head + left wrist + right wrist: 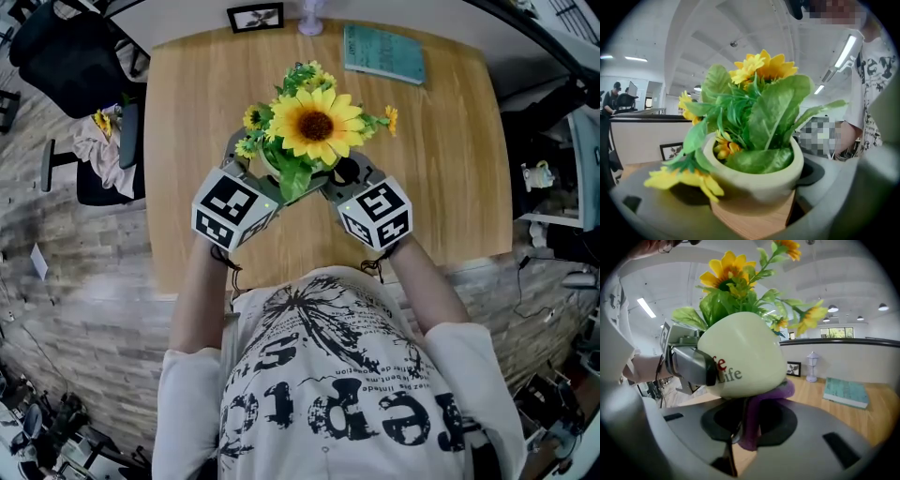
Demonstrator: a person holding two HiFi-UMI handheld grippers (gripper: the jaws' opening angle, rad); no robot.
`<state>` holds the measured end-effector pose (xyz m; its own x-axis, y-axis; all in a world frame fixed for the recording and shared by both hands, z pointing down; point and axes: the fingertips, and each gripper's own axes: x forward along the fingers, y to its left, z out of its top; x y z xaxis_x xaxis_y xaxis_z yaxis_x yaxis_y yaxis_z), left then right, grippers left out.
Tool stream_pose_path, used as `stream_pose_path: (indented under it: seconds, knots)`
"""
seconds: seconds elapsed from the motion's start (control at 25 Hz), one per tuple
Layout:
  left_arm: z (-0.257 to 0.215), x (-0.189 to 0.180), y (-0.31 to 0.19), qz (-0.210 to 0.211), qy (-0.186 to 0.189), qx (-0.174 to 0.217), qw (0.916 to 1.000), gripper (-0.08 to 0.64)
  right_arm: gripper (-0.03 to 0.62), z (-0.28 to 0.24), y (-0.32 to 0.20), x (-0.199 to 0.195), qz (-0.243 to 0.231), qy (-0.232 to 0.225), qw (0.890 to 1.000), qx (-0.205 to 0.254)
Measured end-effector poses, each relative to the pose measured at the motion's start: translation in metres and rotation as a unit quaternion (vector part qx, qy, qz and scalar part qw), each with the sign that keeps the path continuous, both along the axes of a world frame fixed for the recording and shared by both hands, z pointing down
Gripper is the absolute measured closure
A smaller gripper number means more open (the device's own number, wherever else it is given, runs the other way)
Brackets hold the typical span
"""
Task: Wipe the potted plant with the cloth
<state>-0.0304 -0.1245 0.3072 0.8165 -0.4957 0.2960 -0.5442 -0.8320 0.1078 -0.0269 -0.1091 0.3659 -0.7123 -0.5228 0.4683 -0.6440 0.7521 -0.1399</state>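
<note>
Forearms extended; left tongs clamp the pot, right tongs pinch cloth beneath.

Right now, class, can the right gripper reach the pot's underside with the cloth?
Probably yes: the right gripper pinches the purple cloth, which touches the pot low on its side, with nothing between them. The left gripper holds the pot tilted.

White black-printed T-shirt; grey left tool and right tool, black-and-white marker cubes.
</note>
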Motion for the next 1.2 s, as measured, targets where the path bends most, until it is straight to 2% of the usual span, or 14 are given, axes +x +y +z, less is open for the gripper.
stream_pose_path:
  seconds: [0.12, 0.24, 0.68, 0.88, 1.2]
  knots:
    - [-0.002, 0.002, 0.003, 0.014, -0.002, 0.005, 0.9999, 0.032, 0.515, 0.000, 0.008, -0.012, -0.023, 0.011, 1.000, 0.012]
    - [-0.006, 0.004, 0.004, 0.016, 0.002, 0.009, 0.9998, 0.032, 0.515, -0.005, 0.013, -0.012, -0.022, 0.001, 1.000, 0.015]
    - [-0.009, 0.001, -0.001, -0.023, 0.026, 0.013, 0.9993, 0.032, 0.515, -0.002, 0.025, -0.026, -0.050, 0.011, 0.999, 0.005]
    - [-0.007, 0.002, -0.003, -0.034, 0.026, 0.014, 0.9990, 0.032, 0.515, 0.000, 0.029, -0.020, -0.051, -0.004, 0.999, -0.012]
    - [0.003, 0.001, -0.003, -0.054, 0.002, 0.009, 0.9985, 0.032, 0.515, 0.003, 0.042, 0.004, -0.050, -0.018, 0.998, -0.030]
